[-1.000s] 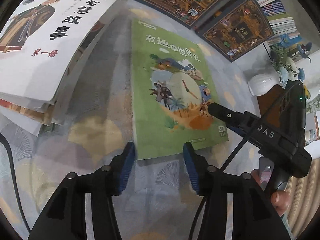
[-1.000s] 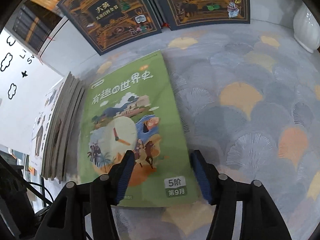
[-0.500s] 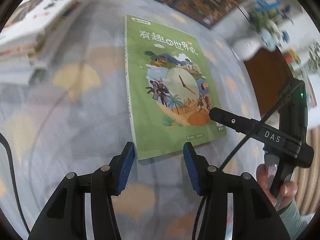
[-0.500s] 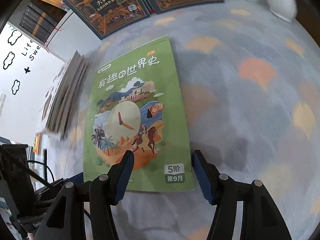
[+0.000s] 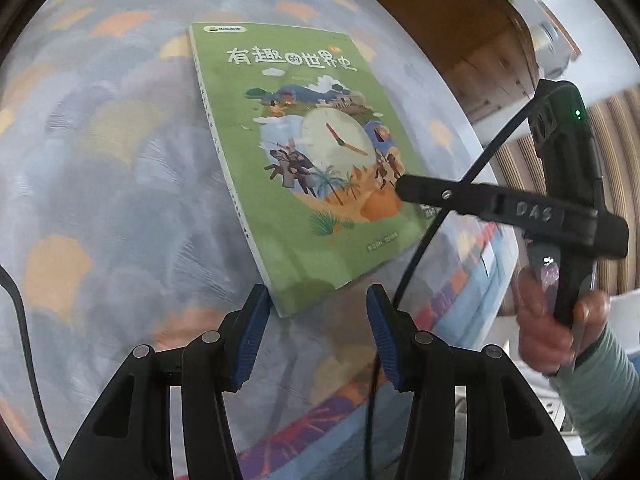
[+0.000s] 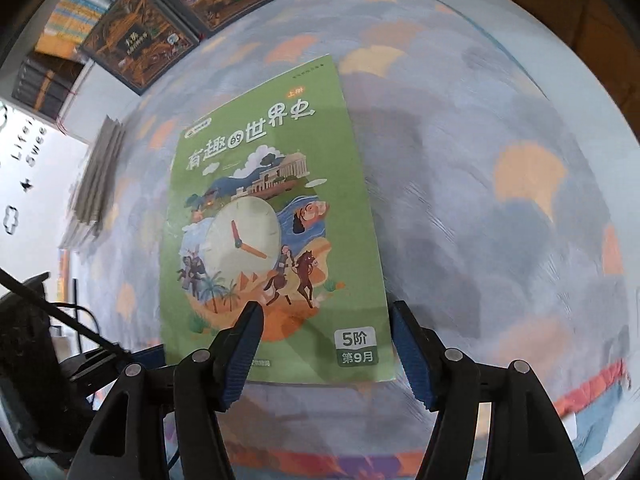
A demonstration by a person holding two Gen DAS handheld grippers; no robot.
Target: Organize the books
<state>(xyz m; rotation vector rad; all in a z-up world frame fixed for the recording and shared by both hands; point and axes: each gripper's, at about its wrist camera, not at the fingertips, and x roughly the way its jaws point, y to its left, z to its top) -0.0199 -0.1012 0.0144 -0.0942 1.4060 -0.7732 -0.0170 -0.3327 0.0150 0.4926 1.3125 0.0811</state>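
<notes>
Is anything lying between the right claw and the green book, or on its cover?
Nothing visible does. The green book lies flat on the patterned cloth with a bare cover, its near edge already between the opening jaws of the right claw. The left claw stands open at its near corner.

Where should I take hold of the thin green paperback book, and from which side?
The thin green paperback book lies flat on the patterned cloth, so nothing fits underneath mid-cover. Its near short edge seems to reach the table's front edge; probably pinch that edge from the near side, one finger under, one over.
</notes>
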